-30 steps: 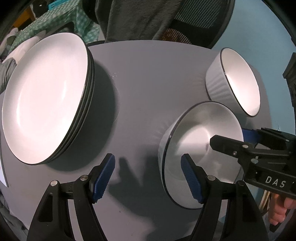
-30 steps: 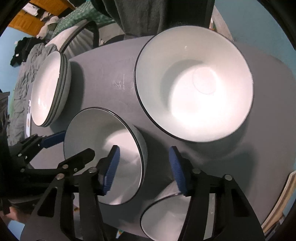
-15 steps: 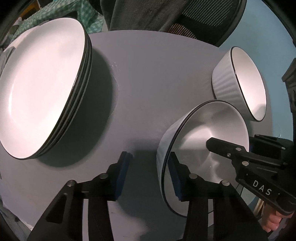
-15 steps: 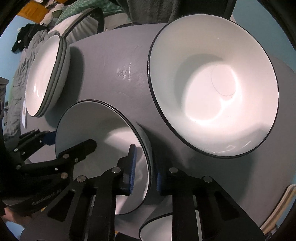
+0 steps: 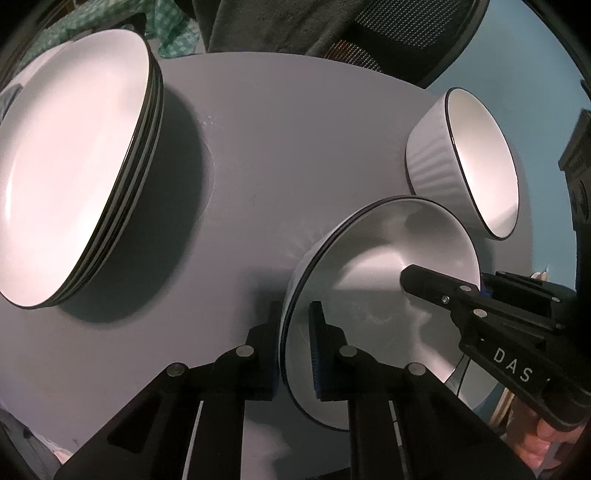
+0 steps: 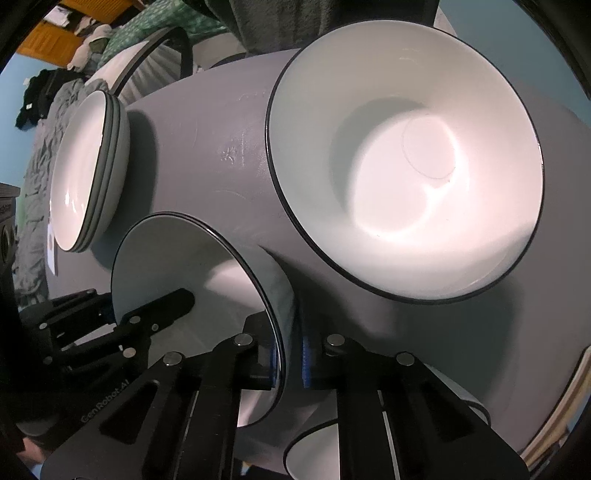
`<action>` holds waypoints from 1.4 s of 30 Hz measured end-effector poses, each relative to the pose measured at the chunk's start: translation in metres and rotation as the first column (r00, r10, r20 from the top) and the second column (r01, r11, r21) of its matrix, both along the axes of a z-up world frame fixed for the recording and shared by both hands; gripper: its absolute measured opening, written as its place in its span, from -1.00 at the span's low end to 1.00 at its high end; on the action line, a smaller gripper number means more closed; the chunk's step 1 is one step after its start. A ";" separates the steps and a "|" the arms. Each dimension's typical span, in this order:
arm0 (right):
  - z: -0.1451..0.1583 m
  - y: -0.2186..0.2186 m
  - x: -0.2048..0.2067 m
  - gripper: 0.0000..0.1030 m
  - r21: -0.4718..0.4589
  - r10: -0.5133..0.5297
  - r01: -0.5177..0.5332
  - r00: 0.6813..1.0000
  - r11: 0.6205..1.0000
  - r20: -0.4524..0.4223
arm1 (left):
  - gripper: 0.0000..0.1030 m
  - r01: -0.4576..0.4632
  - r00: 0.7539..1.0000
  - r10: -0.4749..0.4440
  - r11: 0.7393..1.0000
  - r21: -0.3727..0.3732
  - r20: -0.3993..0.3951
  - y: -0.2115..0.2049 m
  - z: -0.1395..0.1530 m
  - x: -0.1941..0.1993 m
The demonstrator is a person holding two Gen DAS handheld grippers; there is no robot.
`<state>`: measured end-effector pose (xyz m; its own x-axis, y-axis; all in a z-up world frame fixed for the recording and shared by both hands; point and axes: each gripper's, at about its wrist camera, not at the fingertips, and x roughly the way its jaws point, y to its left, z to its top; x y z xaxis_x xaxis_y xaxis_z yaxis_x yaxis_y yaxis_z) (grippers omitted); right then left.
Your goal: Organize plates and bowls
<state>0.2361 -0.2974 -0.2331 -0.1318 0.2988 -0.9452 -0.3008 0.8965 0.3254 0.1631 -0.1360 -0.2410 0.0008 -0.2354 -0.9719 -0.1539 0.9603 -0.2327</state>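
A white bowl with a black rim (image 5: 380, 295) sits on the round grey table (image 5: 280, 140). My left gripper (image 5: 293, 354) is shut on its near rim, one finger inside and one outside. My right gripper (image 6: 286, 354) is shut on the opposite rim of the same bowl (image 6: 177, 266); it shows at the right of the left wrist view (image 5: 484, 295). A stack of white plates (image 5: 74, 166) lies at the left, also in the right wrist view (image 6: 85, 173). A second ribbed white bowl (image 5: 465, 162) stands beyond the held one and fills the right wrist view (image 6: 406, 177).
A third bowl's rim (image 6: 314, 454) shows at the bottom of the right wrist view, under my right gripper. A dark chair with grey cloth (image 5: 332, 29) stands behind the table. Bedding (image 6: 40, 147) lies beyond the table's left edge.
Both grippers went from open to shut on opposite rims of the near bowl. Both cameras have moved closer to the bowl.
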 end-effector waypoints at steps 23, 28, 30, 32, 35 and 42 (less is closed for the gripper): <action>0.058 -0.010 -0.004 -0.83 0.031 -0.074 0.073 0.997 0.997 0.039 | -0.76 0.072 0.994 -0.071 0.997 -0.005 0.085 -0.005 0.057 0.042; 0.073 -0.009 0.002 -0.83 0.031 -0.096 0.095 0.994 0.995 0.058 | -0.76 0.105 0.988 -0.104 0.994 -0.001 0.117 -0.017 0.070 0.059; 0.078 -0.015 0.005 -0.83 0.034 -0.104 0.102 0.992 0.994 0.068 | -0.76 0.115 0.985 -0.114 0.993 0.000 0.127 -0.019 0.072 0.061; 0.082 -0.015 0.009 -0.83 0.037 -0.119 0.116 0.990 0.993 0.071 | -0.76 0.128 0.982 -0.127 0.992 0.002 0.137 -0.026 0.074 0.069; 0.087 -0.023 0.018 -0.83 0.041 -0.141 0.138 0.987 0.990 0.079 | -0.76 0.148 0.978 -0.147 0.989 0.004 0.149 -0.033 0.076 0.079; 0.087 -0.042 0.039 -0.83 0.044 -0.187 0.184 0.979 0.982 0.086 | -0.76 0.183 0.971 -0.184 0.983 0.018 0.151 -0.051 0.075 0.105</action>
<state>0.2754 -0.3393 -0.1458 0.0130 0.3435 -0.9391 -0.1598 0.9278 0.3372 0.2683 -0.1872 -0.1662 0.1048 -0.2416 -0.9647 0.0618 0.9697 -0.2362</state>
